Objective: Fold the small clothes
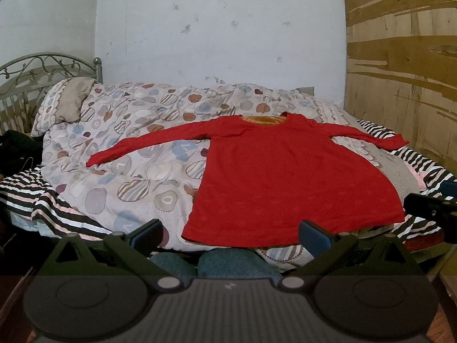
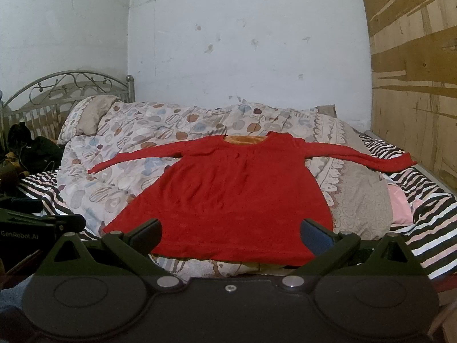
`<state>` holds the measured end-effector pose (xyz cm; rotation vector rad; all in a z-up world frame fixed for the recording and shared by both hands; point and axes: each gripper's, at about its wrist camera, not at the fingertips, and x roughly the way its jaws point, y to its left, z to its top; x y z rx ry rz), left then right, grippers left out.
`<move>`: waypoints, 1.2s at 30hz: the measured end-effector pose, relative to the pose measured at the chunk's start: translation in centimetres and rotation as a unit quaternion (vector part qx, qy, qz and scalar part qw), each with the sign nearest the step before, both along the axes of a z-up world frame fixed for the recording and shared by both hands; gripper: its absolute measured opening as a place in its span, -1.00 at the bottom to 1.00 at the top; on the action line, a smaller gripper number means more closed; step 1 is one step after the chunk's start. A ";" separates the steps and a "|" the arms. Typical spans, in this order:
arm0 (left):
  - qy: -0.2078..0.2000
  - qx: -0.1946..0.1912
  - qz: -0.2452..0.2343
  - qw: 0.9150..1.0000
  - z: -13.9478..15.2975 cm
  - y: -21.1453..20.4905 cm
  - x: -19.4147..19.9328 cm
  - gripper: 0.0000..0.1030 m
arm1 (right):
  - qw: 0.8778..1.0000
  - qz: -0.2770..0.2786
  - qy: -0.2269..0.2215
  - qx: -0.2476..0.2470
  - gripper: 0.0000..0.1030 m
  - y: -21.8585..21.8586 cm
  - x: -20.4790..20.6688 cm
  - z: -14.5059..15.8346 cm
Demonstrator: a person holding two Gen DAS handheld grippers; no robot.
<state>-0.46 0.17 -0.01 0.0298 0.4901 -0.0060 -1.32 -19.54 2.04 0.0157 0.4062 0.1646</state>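
A red long-sleeved top (image 1: 288, 177) (image 2: 231, 197) lies flat on the bed, front up, neck away from me, both sleeves spread out to the sides. Its orange lining shows at the neck (image 1: 262, 120). My left gripper (image 1: 231, 233) is open, held just short of the hem's left part, nothing between its fingers. My right gripper (image 2: 231, 233) is open too, its two fingers standing either side of the hem's middle, in front of the cloth and holding nothing. The right gripper's tip shows at the right edge of the left wrist view (image 1: 428, 208).
The top rests on a patterned quilt (image 1: 137, 154) over a black-and-white striped sheet (image 2: 428, 217). A metal headboard (image 2: 68, 88) and dark items (image 2: 31, 148) are at the left. A wooden board (image 2: 414, 85) stands at the right, a white wall behind.
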 end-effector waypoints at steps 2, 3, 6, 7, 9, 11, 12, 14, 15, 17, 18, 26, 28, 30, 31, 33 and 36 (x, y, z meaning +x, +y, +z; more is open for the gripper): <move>0.000 0.000 0.000 1.000 0.0 0.0 0.1 0.99 | 1.000 0.000 0.000 0.000 0.99 0.0 0.0 0.0; 0.000 0.000 0.000 1.000 0.0 0.0 0.0 0.99 | 1.000 0.000 0.000 0.000 0.99 0.1 -0.1 0.0; 0.000 0.000 0.000 1.000 0.0 0.0 0.0 0.99 | 1.000 0.000 0.000 0.000 0.99 0.0 0.0 0.0; 0.000 -0.001 0.000 1.000 0.0 0.0 0.1 0.99 | 1.000 0.000 0.000 0.000 0.99 0.0 0.0 0.0; 0.001 -0.001 0.001 1.000 0.0 0.0 0.0 0.99 | 1.000 0.000 0.000 0.000 0.99 0.1 -0.1 0.0; 0.000 0.000 0.000 1.000 0.0 0.0 0.1 0.99 | 1.000 -0.001 0.000 0.000 0.99 0.0 0.0 0.0; 0.001 0.001 0.000 1.000 0.0 0.0 0.0 0.99 | 1.000 -0.001 0.000 0.000 0.99 0.0 0.0 0.0; 0.000 0.000 0.000 1.000 0.0 0.0 0.1 0.99 | 1.000 -0.001 0.000 0.000 0.99 0.0 0.0 0.0; 0.000 0.000 0.000 1.000 0.0 0.0 0.0 0.99 | 1.000 -0.001 0.000 0.000 0.99 0.0 0.0 0.0; 0.000 0.000 0.000 1.000 0.0 0.1 0.0 0.99 | 1.000 -0.001 0.000 0.000 0.99 0.0 0.0 0.0; 0.000 0.000 0.000 1.000 0.0 0.0 0.0 0.99 | 1.000 -0.001 0.000 0.000 0.99 -0.1 0.0 0.0; 0.001 0.000 0.000 1.000 0.0 0.0 0.1 0.99 | 1.000 0.000 0.000 0.000 0.99 -0.1 0.0 0.0; 0.001 0.000 0.000 1.000 0.0 0.0 0.1 0.99 | 1.000 0.000 0.000 0.001 0.99 0.0 0.0 0.0; 0.002 0.000 0.000 1.000 0.0 0.0 0.1 0.99 | 1.000 0.002 0.000 0.000 0.99 0.2 0.1 -0.1; 0.003 0.000 0.000 1.000 0.0 0.1 0.0 0.99 | 1.000 0.001 0.000 0.001 0.99 0.1 0.2 -0.1; 0.005 0.000 0.000 1.000 -0.2 0.4 -0.1 0.99 | 1.000 0.001 0.000 0.001 0.99 0.0 0.2 -0.1; 0.011 -0.001 0.001 1.000 -0.6 0.9 0.0 0.99 | 1.000 0.001 0.002 0.001 0.99 0.2 0.0 -0.1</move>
